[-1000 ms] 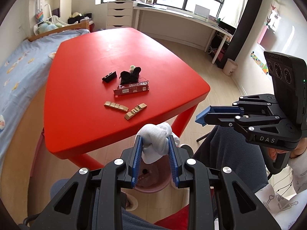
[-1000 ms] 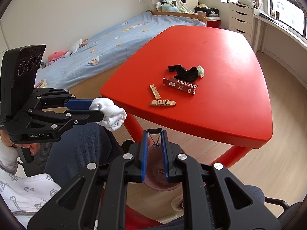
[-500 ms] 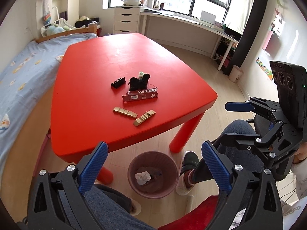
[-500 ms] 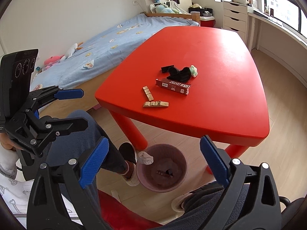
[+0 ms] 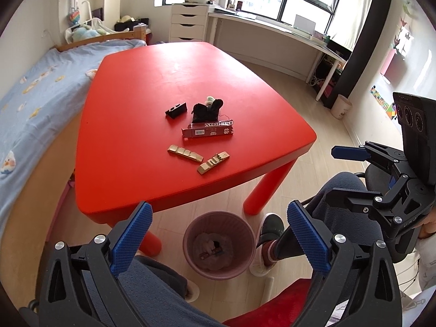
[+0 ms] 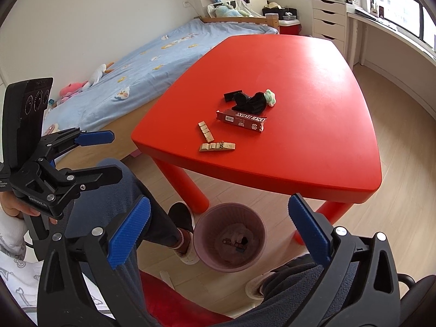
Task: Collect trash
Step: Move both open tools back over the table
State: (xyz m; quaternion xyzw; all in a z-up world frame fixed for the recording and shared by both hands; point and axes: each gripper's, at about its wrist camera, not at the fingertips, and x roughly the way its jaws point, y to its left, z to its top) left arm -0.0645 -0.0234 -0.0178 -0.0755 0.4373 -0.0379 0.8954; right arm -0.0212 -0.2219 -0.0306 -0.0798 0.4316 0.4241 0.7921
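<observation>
A pink trash bin (image 5: pixel 188 242) (image 6: pixel 203 234) stands on the floor under the near edge of the red table (image 5: pixel 130 125) (image 6: pixel 313 141), with white tissue and small scraps inside. On the table lie a dark red carton (image 5: pixel 208 131) (image 6: pixel 241 120), two tan strips (image 5: pixel 185 153) (image 5: pixel 213 162) (image 6: pixel 217 146), a black wad (image 5: pixel 207 110) (image 6: pixel 250 102) and a small black clip (image 5: pixel 176 110) (image 6: pixel 232 95). My left gripper (image 5: pixel 219 231) (image 6: pixel 106 158) is open and empty above the bin. My right gripper (image 6: pixel 219 231) (image 5: pixel 346 177) is open and empty above the bin.
A bed with a blue cover (image 5: pixel 30 100) (image 6: pixel 152 62) runs along the table's far left side. A white drawer unit (image 5: pixel 188 24) and a long desk stand under the windows. The person's legs and shoes (image 5: pixel 265 231) are beside the bin.
My left gripper opened and let go of the white tissue wad, which now lies in the bin. My right gripper opened too. Both grippers have risen and pulled back a little.
</observation>
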